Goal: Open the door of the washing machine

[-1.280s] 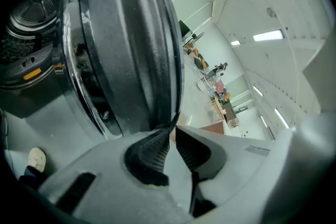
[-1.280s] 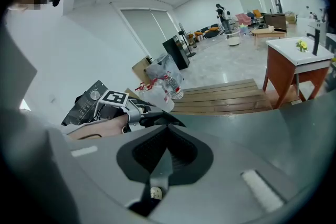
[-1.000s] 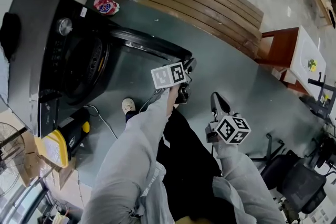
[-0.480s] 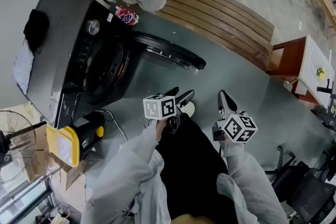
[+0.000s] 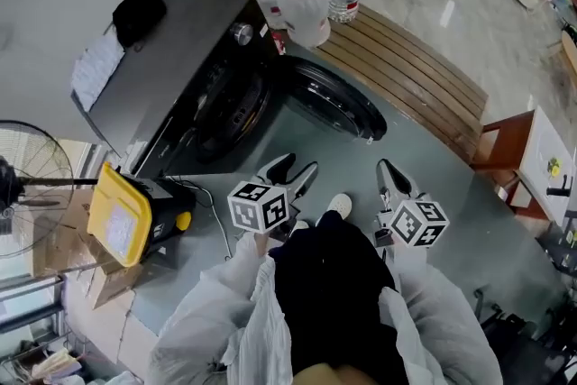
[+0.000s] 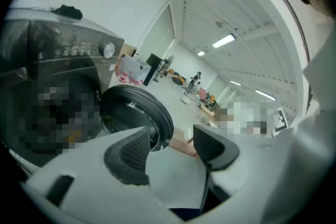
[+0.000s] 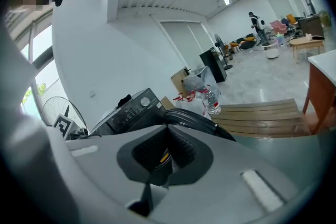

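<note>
Washing machine (image 5: 171, 95) stands with its round door (image 5: 335, 99) already swung wide off its front (job done, I judge), so my left gripper (image 5: 293, 169), jaws closing on nothing, and right gripper (image 5: 389, 174), pinched shut and empty, both short of the machine, need only back away.

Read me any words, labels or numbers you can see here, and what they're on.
Nothing reads clearly.
Control panel of the washing machine: markings too small.
Water bottles: labels blurred.
Paper sheet on the machine's top: print too small.
</note>
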